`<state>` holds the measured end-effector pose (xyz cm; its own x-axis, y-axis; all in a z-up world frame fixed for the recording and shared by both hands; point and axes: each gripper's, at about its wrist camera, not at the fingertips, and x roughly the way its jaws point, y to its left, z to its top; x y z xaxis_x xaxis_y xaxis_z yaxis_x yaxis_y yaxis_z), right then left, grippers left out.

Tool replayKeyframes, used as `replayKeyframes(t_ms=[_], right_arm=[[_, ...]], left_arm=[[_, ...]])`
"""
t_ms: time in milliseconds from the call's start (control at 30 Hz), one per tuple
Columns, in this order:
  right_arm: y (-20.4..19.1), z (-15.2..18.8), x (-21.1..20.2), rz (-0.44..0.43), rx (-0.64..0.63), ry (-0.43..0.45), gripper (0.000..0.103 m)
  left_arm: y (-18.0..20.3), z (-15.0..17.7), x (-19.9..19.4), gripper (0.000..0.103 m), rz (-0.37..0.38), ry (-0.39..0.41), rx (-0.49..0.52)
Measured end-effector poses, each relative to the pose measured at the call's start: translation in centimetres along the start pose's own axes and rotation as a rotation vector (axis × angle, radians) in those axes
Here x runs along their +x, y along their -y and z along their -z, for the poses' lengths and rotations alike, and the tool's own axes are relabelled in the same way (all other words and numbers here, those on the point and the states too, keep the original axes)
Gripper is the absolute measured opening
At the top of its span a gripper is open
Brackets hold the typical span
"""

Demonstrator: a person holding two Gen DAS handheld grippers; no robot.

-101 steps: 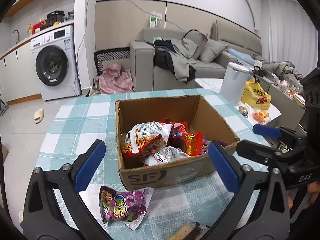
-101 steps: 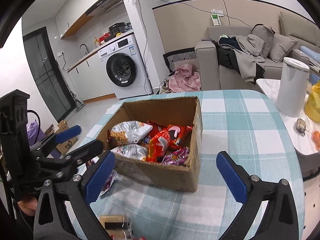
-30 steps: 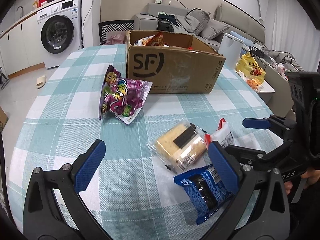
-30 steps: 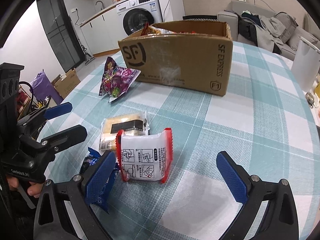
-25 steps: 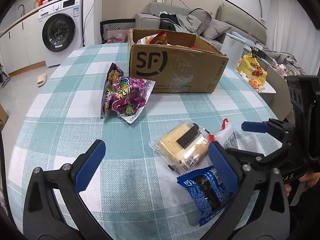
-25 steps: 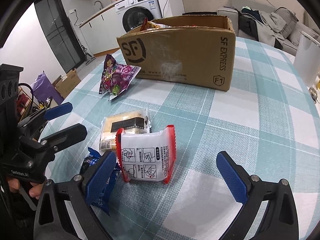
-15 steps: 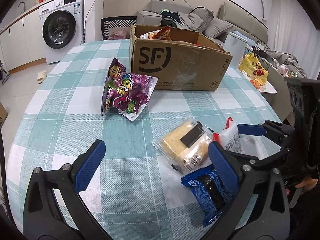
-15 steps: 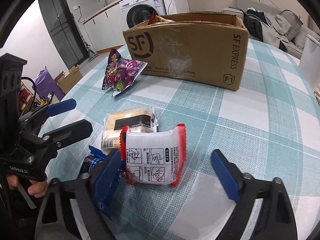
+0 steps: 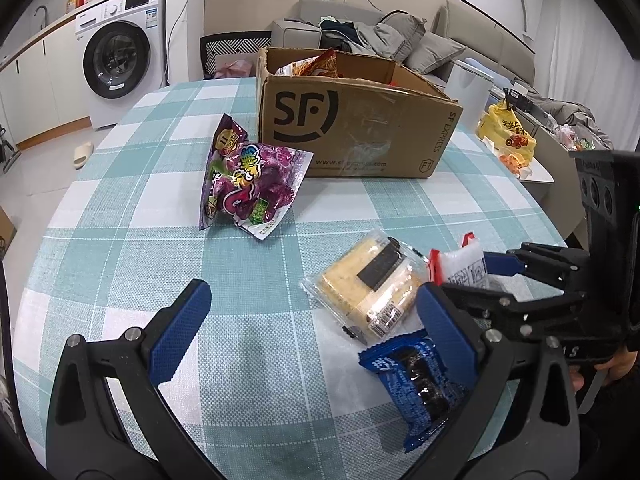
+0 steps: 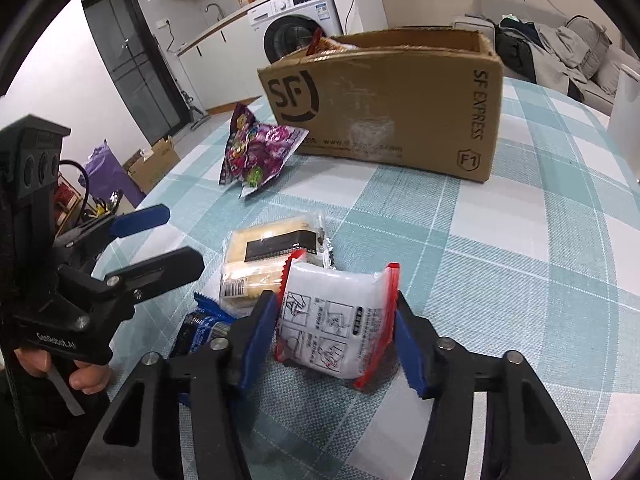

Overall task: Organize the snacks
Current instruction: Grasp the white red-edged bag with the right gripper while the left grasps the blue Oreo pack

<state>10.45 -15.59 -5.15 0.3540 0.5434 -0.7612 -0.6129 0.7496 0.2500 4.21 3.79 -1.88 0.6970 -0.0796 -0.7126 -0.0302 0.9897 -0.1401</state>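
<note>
A white snack packet with red edges [image 10: 336, 328] stands on the checked tablecloth; it also shows in the left wrist view [image 9: 464, 266]. My right gripper [image 10: 336, 344] has closed around it, blue pads against both sides. My left gripper [image 9: 316, 332] is open and empty above the table. A yellow cake pack [image 9: 370, 284] and a blue cookie pack [image 9: 416, 376] lie close by. A purple candy bag [image 9: 250, 184] lies in front of the SF cardboard box [image 9: 352, 128], which holds several snack bags.
The table's round edge [image 9: 48, 216] drops off at the left, with a washing machine [image 9: 118, 64] beyond. A white bin [image 9: 468, 80] and a yellow bag [image 9: 506, 132] stand right of the table. A sofa stands behind.
Both grippers came down from over the box to the table. My right gripper moved forward and closed its jaws from wide open onto the white packet.
</note>
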Motion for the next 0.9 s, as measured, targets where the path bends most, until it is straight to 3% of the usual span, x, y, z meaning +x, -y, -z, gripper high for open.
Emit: replayKeyframes(t_ms=[400,900], right_arm=[[1.0,-0.6,-2.4,0.021,0.024,0.056,0.053],[1.5,-0.7,-3.1,0.032,0.028,0.067,0.053]], left_arm=[[1.4,0.5,-0.6,0.102,0.035,-0.019,0.044],[4.8,2.4,0.3,0.102,0.108,-0.131,0.168]])
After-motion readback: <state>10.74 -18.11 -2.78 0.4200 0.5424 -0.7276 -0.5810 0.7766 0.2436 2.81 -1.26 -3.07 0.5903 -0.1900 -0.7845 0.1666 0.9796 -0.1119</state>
